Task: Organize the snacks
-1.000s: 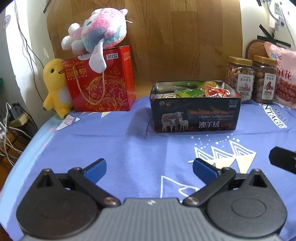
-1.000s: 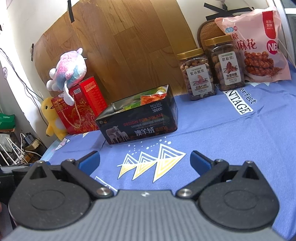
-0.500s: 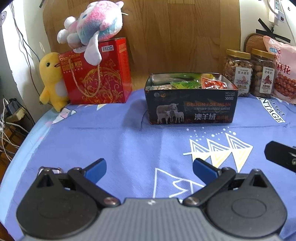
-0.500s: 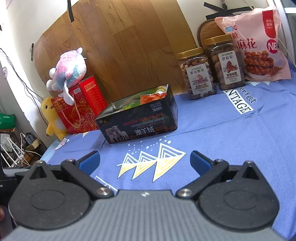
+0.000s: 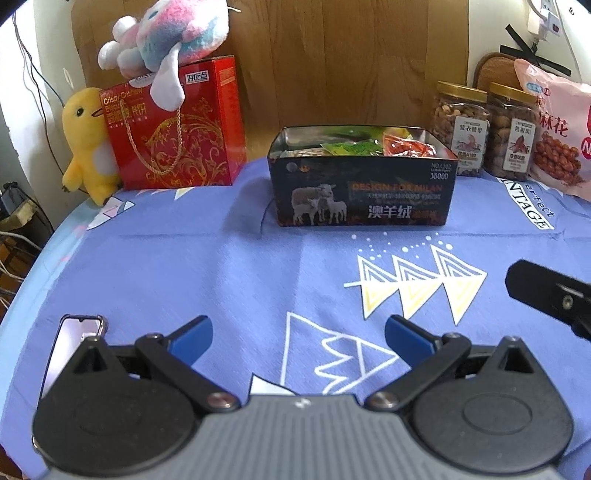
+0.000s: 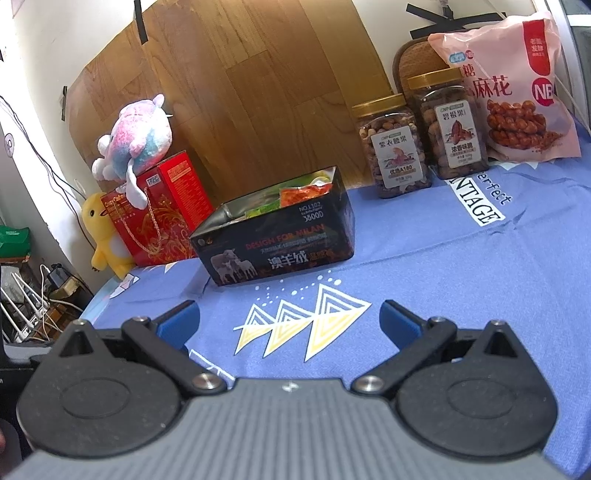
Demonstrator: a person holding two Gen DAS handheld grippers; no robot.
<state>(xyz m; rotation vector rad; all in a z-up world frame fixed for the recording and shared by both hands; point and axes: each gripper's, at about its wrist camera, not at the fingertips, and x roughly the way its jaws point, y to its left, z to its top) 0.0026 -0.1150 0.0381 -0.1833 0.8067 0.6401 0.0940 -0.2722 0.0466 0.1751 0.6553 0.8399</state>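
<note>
Fingers of my left gripper (image 5: 298, 334) and right gripper (image 6: 289, 321) spread wide, empty, low over the worktop (image 5: 229, 273). Ahead of both pairs: open tin (image 5: 364, 199) holding snack packets (image 5: 404, 147), likely gathered there. Nut jars (image 6: 395, 146) beyond it, unsorted.

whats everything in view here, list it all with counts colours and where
tin box: 1, black, table centre, snack packets inside
nut jars: 2, clear, gold lids, back right
snack bag: 1, pink, far right
gift box: 1, red, back left
plush toy: 1, pink-blue, atop gift box
duck plush: 1, yellow, left of gift box
phone: 1, near left edge
tablecloth: 1, blue
left claw: 1, open
right claw: 1, open
</note>
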